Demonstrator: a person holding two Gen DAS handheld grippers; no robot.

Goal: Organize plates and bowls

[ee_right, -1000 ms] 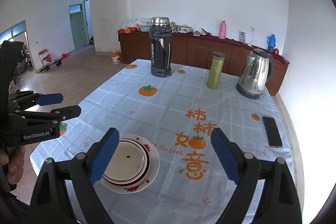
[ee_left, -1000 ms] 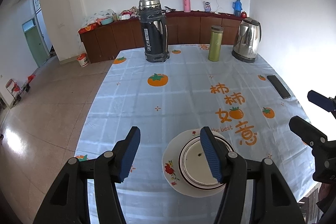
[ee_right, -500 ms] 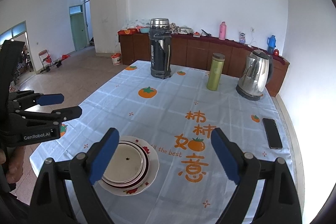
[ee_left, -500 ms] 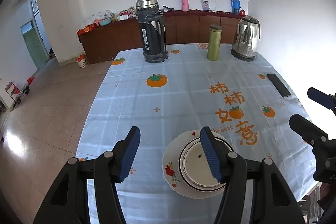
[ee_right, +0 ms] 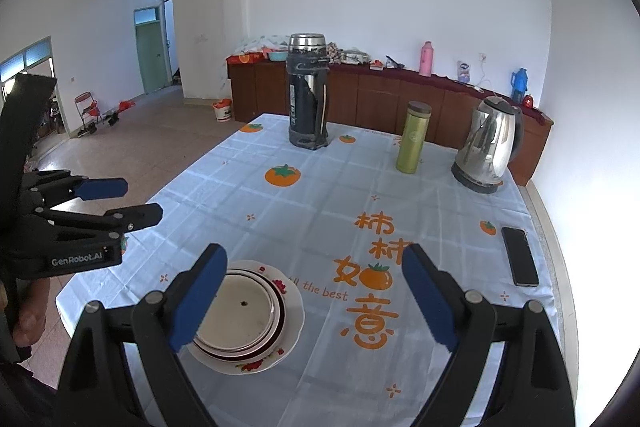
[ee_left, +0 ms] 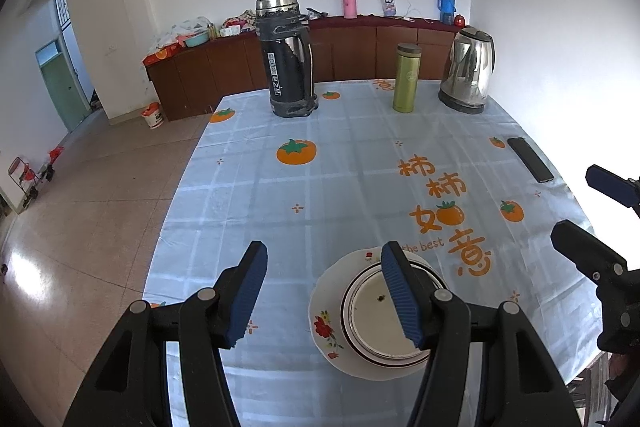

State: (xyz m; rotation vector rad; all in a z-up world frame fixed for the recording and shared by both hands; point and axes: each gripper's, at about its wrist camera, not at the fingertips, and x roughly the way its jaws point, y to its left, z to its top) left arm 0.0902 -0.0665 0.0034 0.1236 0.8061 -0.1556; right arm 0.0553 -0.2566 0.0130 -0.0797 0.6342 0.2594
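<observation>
A stack of dishes is seen at the near edge of the table (ee_left: pixel 360 155), which is covered with a pale blue cloth printed with orange persimmons. The stack consists of a floral plate (ee_left: pixel 324 323) at the bottom, with smaller white dishes (ee_left: pixel 372 319) with dark rims nested on top. A small dark speck is noted at the centre of the uppermost dish.

The left hand-held gripper (ee_left: pixel 324 291) is held above the near edge with its blue pads apart and nothing between them; its right pad overlaps the stack in the left wrist view, but contact cannot be told. The right hand-held gripper (ee_right: pixel 316 299) is likewise held with pads wide apart, empty, the stack lying under its left pad in the right wrist view.

At the far end, a black thermos (ee_left: pixel 288 55), a green flask (ee_left: pixel 406 79) and a steel kettle (ee_left: pixel 470 71) stand upright, well apart. A dark phone (ee_left: pixel 530 159) lies flat near the right edge.
</observation>
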